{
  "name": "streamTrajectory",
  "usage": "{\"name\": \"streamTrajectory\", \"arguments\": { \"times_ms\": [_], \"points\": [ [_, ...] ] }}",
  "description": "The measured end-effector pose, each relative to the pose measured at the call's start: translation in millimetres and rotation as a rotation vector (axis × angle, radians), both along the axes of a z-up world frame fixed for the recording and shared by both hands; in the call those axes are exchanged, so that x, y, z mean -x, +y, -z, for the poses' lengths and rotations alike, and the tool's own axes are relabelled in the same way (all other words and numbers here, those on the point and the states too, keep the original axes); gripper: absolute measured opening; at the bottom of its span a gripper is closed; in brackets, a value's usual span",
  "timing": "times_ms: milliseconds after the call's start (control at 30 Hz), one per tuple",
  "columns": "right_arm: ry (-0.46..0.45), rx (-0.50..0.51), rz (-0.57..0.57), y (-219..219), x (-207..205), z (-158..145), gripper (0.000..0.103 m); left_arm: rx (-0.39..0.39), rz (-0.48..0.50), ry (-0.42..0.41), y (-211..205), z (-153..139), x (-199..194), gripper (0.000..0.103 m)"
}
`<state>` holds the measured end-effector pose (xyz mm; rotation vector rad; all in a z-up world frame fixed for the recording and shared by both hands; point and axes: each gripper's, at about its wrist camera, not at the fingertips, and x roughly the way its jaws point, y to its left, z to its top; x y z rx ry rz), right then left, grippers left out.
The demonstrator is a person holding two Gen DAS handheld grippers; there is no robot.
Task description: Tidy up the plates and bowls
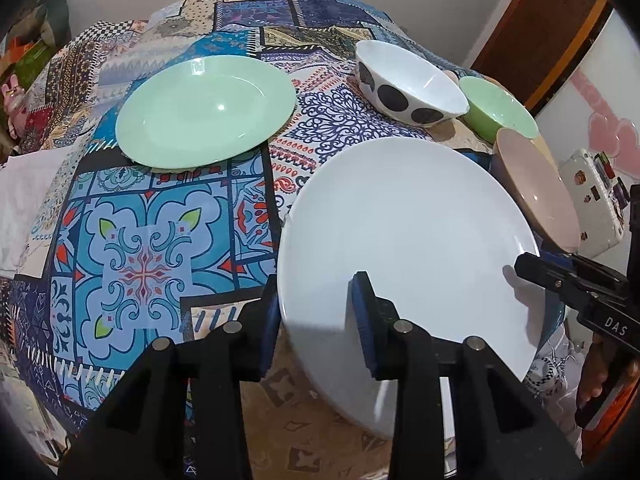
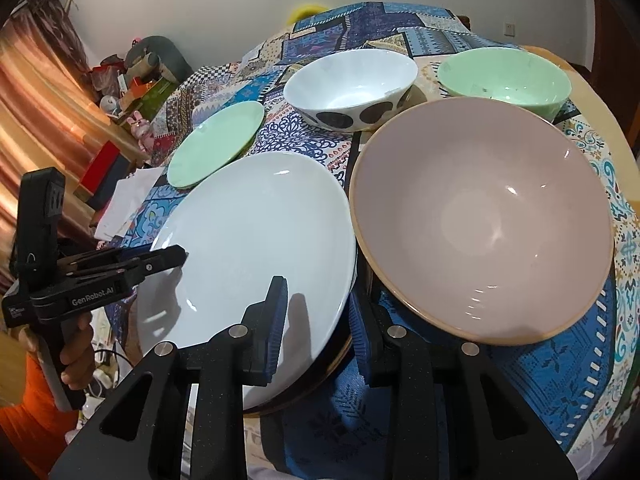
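Note:
A large white plate (image 1: 404,248) (image 2: 256,248) lies near the table's front edge. My left gripper (image 1: 316,316) straddles its left rim, one finger over and one under, and looks closed on it. My right gripper (image 2: 318,320) straddles its right rim the same way, over a dark plate rim (image 2: 320,376) showing underneath. A green plate (image 1: 204,112) (image 2: 216,146) lies further back left. A white bowl with black dots (image 1: 408,80) (image 2: 352,88), a green bowl (image 1: 500,108) (image 2: 504,76) and a pink bowl (image 1: 536,188) (image 2: 480,220) stand at the right.
The table carries a patterned blue patchwork cloth (image 1: 140,248) (image 2: 560,380). Cluttered boxes (image 2: 132,80) and a curtain (image 2: 36,112) are at the left, beyond the table. A white case with stickers (image 1: 596,200) sits beyond the table's right edge.

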<state>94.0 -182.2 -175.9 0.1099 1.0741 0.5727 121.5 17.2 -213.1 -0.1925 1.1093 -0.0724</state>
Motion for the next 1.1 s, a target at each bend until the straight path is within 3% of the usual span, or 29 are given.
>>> {"name": "streamTrajectory", "arguments": {
  "times_ms": [200, 300, 533, 767, 933, 1100],
  "points": [
    [0.001, 0.009, 0.001, -0.1, 1.2, -1.9, 0.029, -0.021, 0.013, -0.004, -5.0, 1.9, -0.3, 0.037],
    [-0.027, 0.079, 0.013, 2.9, 4.8, -3.8, 0.032, -0.027, 0.017, -0.015, -5.6, 1.2, 1.4, 0.037],
    [-0.074, 0.104, -0.013, 4.9, 11.6, -15.7, 0.032, -0.033, 0.015, -0.06, -1.7, -10.5, 10.3, 0.041],
    [-0.184, 0.122, -0.062, 27.7, 13.6, -44.0, 0.033, -0.049, -0.039, -0.155, 19.8, -37.2, 22.0, 0.053],
    [-0.235, 0.096, -0.074, 47.5, 3.7, -62.5, 0.045, -0.081, -0.081, -0.238, 39.5, -60.3, 29.6, 0.059],
    [-0.27, 0.085, -0.096, 72.6, -10.8, -74.3, 0.047, -0.114, -0.119, -0.292, 62.8, -77.1, 29.6, 0.059]
  ]
}}
